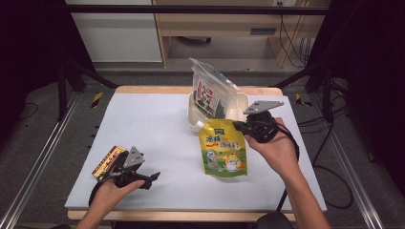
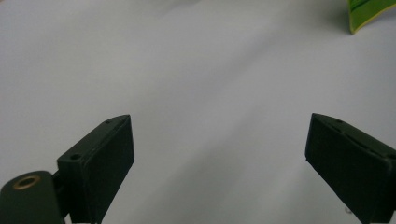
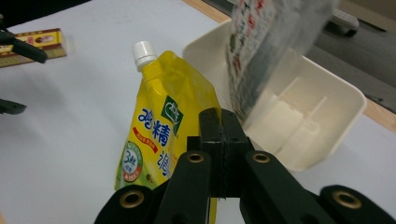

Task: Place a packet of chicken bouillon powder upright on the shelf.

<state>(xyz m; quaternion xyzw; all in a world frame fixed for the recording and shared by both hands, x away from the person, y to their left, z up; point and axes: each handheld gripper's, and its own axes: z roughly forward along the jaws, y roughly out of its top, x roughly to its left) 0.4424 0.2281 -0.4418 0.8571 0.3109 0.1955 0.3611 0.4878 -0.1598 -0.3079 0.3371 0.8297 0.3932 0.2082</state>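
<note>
A yellow spouted pouch with a white cap hangs tilted over the white table top, its lower end near the surface. My right gripper is shut on its upper right edge; in the right gripper view the jaws are pressed together on the pouch. My left gripper rests low at the front left, open, with nothing between its wide-apart fingers. A corner of the pouch shows far off in the left gripper view.
A cream tray stands at the back centre, with a clear bag of dark snacks leaning upright in it. A flat red and yellow packet lies just left of my left gripper. Wooden table edges frame the white sheet.
</note>
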